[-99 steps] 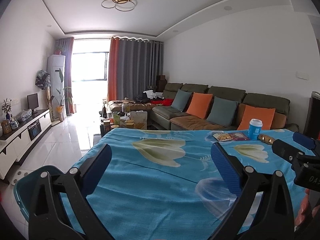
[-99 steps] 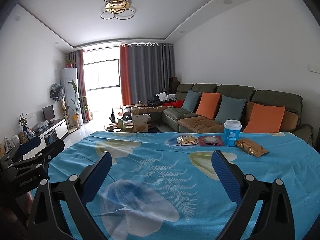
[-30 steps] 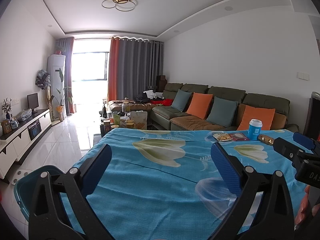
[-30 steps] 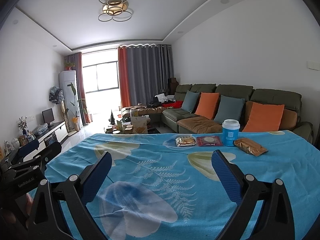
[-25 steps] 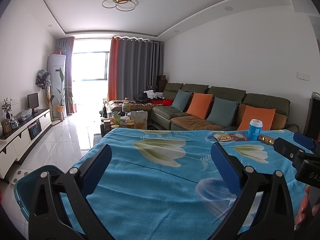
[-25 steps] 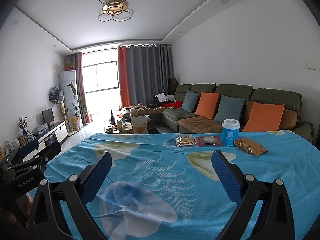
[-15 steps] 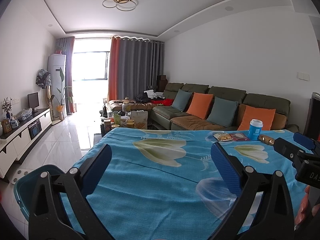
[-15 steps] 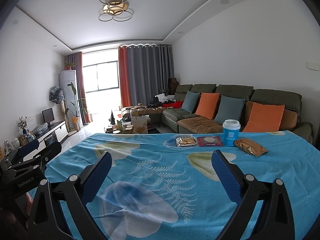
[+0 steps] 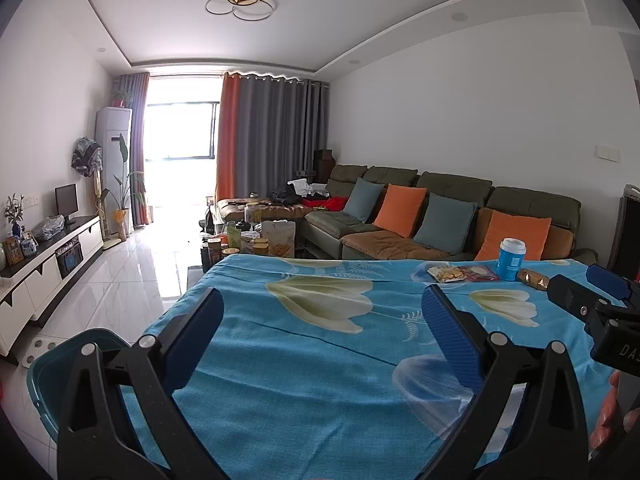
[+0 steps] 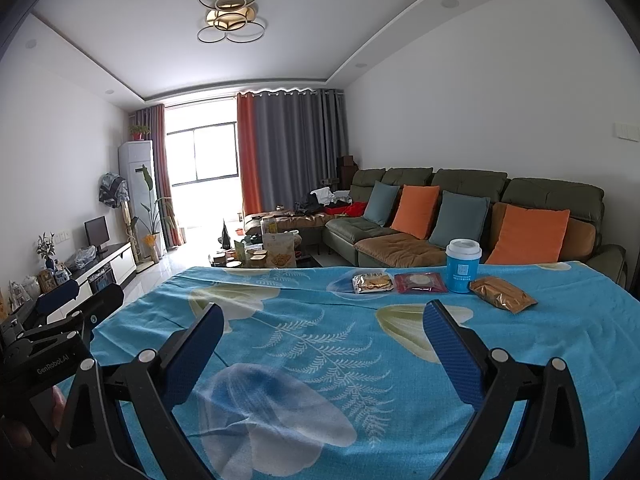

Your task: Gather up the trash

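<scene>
On the far side of the table with the blue flowered cloth (image 10: pixel 320 344) lie a yellow snack packet (image 10: pixel 373 282), a red packet (image 10: pixel 420 282), a blue paper cup with a white lid (image 10: pixel 462 266) and a gold-brown wrapper (image 10: pixel 502 300). The cup (image 9: pixel 511 259) and packets (image 9: pixel 446 274) also show in the left wrist view, far right. My right gripper (image 10: pixel 320 322) is open and empty over the near part of the cloth. My left gripper (image 9: pixel 322 306) is open and empty at the table's left near corner. A teal bin (image 9: pixel 52 364) stands on the floor below it.
A green sofa (image 10: pixel 472 216) with orange and grey cushions stands behind the table. A low coffee table with jars and bags (image 9: pixel 256 240) stands beyond the far edge. A white TV cabinet (image 9: pixel 48 264) runs along the left wall.
Almost nothing differs; both grippers hold nearly still and stay open, with only a slight drift of the views.
</scene>
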The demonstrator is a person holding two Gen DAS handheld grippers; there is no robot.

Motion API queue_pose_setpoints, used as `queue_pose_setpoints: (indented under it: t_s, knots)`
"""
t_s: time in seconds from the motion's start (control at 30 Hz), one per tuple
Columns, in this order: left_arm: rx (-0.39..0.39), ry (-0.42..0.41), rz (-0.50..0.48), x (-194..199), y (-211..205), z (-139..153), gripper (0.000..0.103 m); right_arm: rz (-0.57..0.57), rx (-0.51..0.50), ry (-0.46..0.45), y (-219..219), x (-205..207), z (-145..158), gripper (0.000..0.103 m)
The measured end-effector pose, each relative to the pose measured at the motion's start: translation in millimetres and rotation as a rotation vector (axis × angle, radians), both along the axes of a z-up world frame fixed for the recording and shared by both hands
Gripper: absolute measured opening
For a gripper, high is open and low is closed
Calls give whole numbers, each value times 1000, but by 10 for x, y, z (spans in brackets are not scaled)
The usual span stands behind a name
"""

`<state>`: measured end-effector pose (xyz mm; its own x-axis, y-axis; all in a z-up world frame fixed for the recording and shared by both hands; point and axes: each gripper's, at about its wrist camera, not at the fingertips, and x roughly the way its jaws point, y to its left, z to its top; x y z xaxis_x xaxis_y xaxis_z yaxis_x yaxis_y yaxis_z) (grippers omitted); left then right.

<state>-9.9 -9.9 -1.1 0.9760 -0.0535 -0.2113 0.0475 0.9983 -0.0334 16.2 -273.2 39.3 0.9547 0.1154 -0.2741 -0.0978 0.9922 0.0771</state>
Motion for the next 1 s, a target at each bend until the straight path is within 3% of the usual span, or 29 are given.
queue_pose_setpoints:
  t_s: [1.0]
  knots:
    - [-10, 29, -7, 55, 39, 34, 98, 4, 3, 6, 21, 27, -4, 96]
